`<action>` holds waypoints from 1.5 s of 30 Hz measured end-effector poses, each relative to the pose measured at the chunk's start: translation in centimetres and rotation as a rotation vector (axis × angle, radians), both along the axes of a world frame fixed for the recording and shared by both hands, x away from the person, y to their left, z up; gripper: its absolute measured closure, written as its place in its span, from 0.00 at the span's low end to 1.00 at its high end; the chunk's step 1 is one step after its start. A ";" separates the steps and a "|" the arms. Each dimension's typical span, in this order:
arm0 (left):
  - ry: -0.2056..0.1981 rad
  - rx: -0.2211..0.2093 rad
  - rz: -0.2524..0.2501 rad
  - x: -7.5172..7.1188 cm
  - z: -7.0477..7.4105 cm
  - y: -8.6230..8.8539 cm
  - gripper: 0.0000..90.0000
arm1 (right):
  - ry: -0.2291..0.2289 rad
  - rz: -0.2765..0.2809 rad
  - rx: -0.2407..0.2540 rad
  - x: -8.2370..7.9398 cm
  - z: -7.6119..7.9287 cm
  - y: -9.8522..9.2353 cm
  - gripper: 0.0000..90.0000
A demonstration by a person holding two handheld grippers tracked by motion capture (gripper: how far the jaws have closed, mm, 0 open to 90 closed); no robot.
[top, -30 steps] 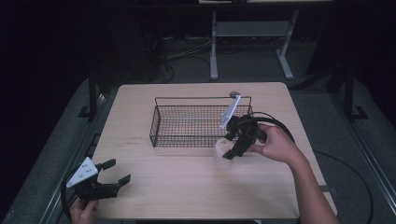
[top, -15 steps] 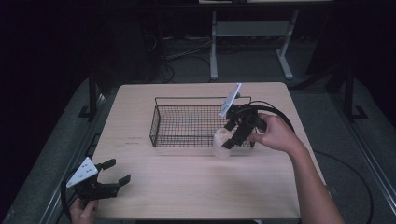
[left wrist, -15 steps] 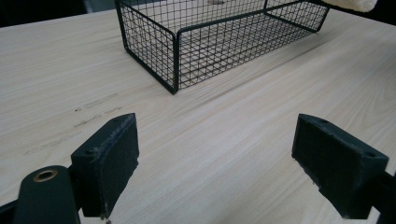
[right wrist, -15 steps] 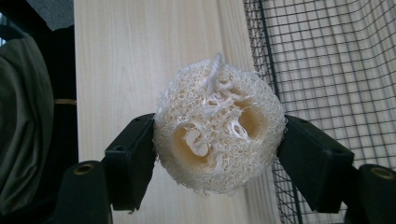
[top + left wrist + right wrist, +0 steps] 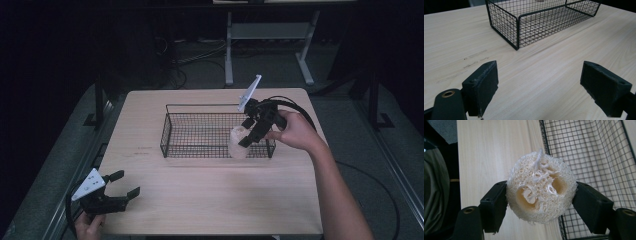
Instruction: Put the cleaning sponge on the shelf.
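Note:
A pale round loofah sponge (image 5: 540, 188) sits squeezed between the two black jaws of my right gripper (image 5: 541, 200). In the high view that gripper (image 5: 247, 136) holds the loofah (image 5: 238, 142) above the near right corner of a black wire basket (image 5: 200, 150), tilted down and to the left. My left gripper (image 5: 122, 186) rests at the table's front left corner, open, with bare wood between its pads (image 5: 484, 83). The basket's near corner (image 5: 517, 30) stands ahead of it.
The basket stands in the middle of a light wooden table (image 5: 210, 200). Cables and a metal stand (image 5: 230, 45) lie on the dark floor beyond the far edge. The right gripper's cable (image 5: 300, 112) loops over the table's right side.
My right gripper has carried the loofah up and left from the table beside the basket to above the basket's near right corner. The left gripper has stayed still.

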State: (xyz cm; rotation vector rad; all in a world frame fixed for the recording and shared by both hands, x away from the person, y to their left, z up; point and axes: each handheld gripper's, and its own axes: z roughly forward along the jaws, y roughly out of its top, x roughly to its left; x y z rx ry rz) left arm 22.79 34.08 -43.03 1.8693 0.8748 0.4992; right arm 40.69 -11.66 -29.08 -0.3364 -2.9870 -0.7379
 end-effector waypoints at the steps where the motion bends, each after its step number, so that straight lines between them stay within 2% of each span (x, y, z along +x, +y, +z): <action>1: 0.000 0.001 0.001 0.0 0.0 0.0 0.16 | 0.000 0.001 0.000 0.2 0.1 0.0 0.32; 14: -0.001 0.002 -0.001 0.0 0.0 0.0 0.16 | 0.009 -0.029 0.018 2.0 1.3 -0.2 0.32; 20: 0.000 0.002 0.000 0.0 0.0 -0.1 0.16 | 0.006 -0.051 0.003 2.7 1.9 -0.1 0.32; 23: 0.000 0.000 -0.001 0.0 0.0 -0.1 0.16 | 0.001 -0.045 0.030 2.9 2.1 -0.1 0.32; 33: -0.001 0.001 -0.002 0.0 0.0 -0.2 0.16 | -0.013 -0.077 0.006 4.1 1.7 0.0 0.32; 39: -0.001 -0.001 -0.002 0.0 0.0 -0.2 0.16 | -0.003 -0.110 -0.003 5.0 1.2 0.0 0.32; 45: -0.001 0.012 -0.009 0.0 0.1 -0.3 0.16 | 0.005 -0.136 0.019 5.9 0.9 -0.5 0.32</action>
